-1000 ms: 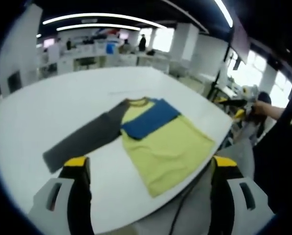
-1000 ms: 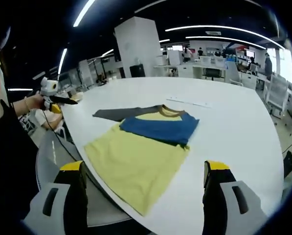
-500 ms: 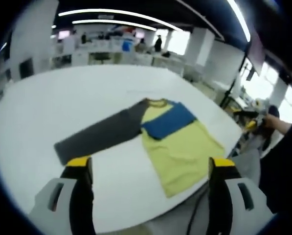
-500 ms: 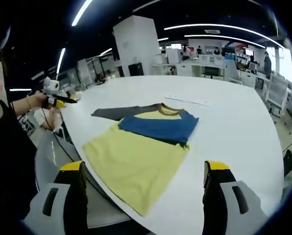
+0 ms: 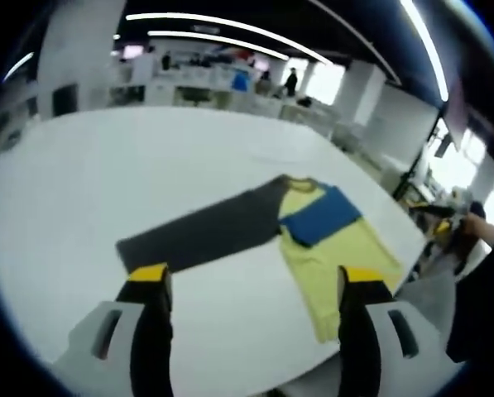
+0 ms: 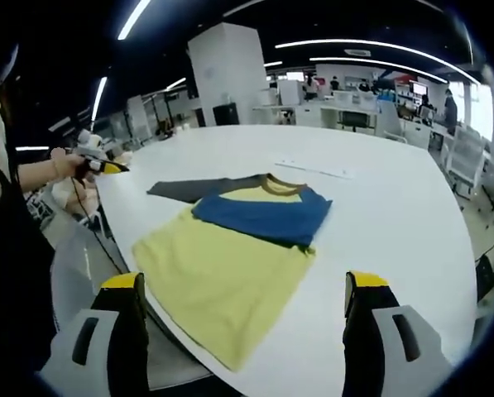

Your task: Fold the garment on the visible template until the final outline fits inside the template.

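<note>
Both grippers (image 5: 251, 285) (image 6: 242, 289) spread above shirt (image 6: 230, 248).

opposite table sides, sharing shirt (image 5: 313, 240)

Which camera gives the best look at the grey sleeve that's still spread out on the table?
The left gripper view: the grey sleeve lies there at full length on the white table, from cuff to shoulder. In the right gripper view the sleeve is a short foreshortened strip beyond the yellow body and the folded blue sleeve.
</note>
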Action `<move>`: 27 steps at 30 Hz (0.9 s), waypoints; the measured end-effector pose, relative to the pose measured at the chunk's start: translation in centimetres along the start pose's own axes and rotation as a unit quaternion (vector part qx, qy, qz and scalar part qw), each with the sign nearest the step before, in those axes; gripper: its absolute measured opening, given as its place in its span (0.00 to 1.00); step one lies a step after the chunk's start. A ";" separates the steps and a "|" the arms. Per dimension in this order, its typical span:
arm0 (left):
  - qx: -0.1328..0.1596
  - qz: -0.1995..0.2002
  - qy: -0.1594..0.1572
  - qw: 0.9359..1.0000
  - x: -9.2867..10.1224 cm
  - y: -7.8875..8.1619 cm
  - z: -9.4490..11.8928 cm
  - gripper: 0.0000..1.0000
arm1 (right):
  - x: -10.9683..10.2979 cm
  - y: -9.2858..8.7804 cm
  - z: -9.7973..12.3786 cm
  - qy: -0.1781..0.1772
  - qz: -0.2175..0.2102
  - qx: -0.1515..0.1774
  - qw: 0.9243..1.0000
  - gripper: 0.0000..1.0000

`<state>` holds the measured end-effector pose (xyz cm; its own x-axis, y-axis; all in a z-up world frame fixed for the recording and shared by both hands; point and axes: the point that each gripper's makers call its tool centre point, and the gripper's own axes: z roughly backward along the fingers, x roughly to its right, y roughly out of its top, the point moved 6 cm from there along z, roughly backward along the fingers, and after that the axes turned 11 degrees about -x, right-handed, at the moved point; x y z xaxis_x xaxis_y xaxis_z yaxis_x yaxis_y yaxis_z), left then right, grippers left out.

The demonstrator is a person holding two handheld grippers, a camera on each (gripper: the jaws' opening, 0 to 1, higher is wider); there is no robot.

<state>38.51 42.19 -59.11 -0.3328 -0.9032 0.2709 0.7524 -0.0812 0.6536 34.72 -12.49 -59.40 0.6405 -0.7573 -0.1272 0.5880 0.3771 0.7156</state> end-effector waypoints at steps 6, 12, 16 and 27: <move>0.000 0.009 0.025 1.000 -2.7 0.5 -0.6 0.70 | 0.2 0.5 -0.5 -0.001 -0.003 -0.001 1.000 1.00; -0.002 0.016 0.048 0.999 -5.5 1.0 -1.6 0.63 | 0.0 1.4 -1.4 0.002 0.001 0.000 1.000 1.00; -0.015 0.019 0.055 0.998 -7.9 0.9 -2.9 0.58 | 0.3 2.0 -2.0 0.003 -0.003 0.003 1.000 1.00; -0.026 0.071 0.095 0.993 -14.2 0.3 -5.6 0.49 | 0.2 2.8 -3.5 0.008 -0.011 0.002 1.000 1.00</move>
<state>46.65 52.61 -66.70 -0.1117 -0.9699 0.2164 0.8137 0.0357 0.5802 38.21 -9.73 -59.78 0.6351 -0.7570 -0.1537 0.6002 0.3582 0.7152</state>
